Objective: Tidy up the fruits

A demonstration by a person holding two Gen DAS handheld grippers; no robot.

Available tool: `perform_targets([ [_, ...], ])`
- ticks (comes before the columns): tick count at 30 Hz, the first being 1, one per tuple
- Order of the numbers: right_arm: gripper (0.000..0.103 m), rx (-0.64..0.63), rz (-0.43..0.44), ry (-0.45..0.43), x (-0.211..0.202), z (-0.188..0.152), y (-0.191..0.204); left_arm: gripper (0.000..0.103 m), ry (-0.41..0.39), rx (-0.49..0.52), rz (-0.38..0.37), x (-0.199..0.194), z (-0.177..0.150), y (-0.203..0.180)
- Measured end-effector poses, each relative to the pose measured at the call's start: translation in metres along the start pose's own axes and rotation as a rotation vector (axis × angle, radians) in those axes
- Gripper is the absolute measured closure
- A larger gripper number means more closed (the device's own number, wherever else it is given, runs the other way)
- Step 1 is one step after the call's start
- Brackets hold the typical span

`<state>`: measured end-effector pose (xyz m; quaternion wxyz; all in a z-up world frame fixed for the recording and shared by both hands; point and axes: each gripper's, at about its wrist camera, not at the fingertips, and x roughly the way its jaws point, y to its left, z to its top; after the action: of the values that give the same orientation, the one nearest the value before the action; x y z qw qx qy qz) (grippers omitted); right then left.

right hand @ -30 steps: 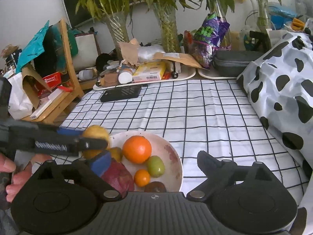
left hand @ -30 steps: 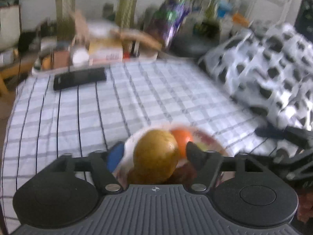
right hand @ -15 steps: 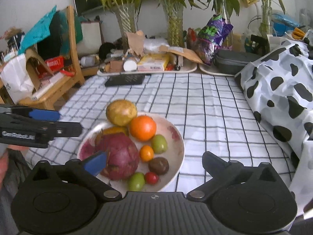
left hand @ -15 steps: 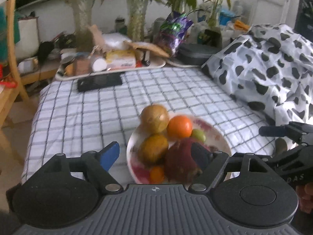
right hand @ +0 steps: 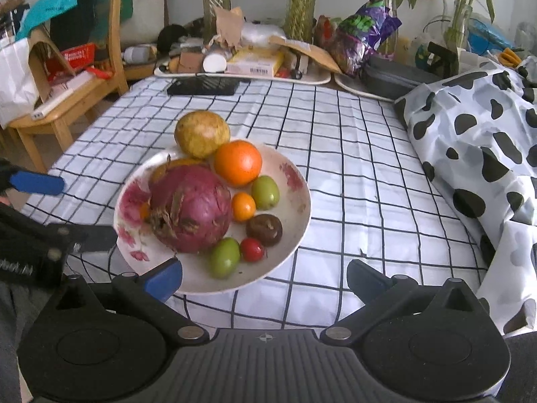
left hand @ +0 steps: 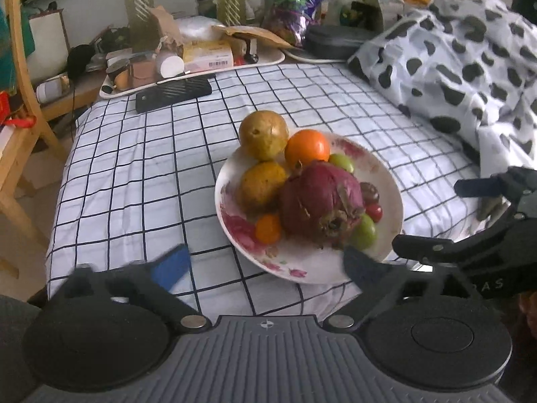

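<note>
The yellow fruit [right hand: 202, 133] perches on the far rim of the plate [right hand: 295, 221] near the bed's front edge; a nudge could roll it onto the checked sheet [right hand: 352, 154]. A second ago the left gripper [left hand: 265, 265] pinched it; now its jaws are opening, empty. The right gripper [right hand: 265, 277] is spread, empty.

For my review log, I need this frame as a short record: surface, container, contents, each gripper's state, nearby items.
surface: checked cloth
container: floral plate
contents: purple dragon fruit, orange, two green fruits, small orange fruit, red cherry tomato, dark brown fruit
at far rim: yellow-brown round fruit
left gripper: jaws opening, nothing between them
right gripper: open, empty
nearby: black phone, cow-print fabric
</note>
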<state>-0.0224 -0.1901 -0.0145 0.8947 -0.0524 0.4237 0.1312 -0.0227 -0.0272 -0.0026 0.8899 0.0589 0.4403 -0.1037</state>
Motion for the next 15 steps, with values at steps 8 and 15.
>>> perform_targets([
  [8, 0.000, 0.004, -0.019, 0.028, 0.0051, -0.0005, -0.0016, 0.000, 0.028, -0.034, 0.016, 0.0076, 0.0006, 0.0063],
  [15, 0.000, 0.001, -0.037, 0.053, 0.0100, -0.0014, -0.0025, 0.000, 0.042, -0.038, 0.007, 0.0093, 0.0009, 0.0053],
])
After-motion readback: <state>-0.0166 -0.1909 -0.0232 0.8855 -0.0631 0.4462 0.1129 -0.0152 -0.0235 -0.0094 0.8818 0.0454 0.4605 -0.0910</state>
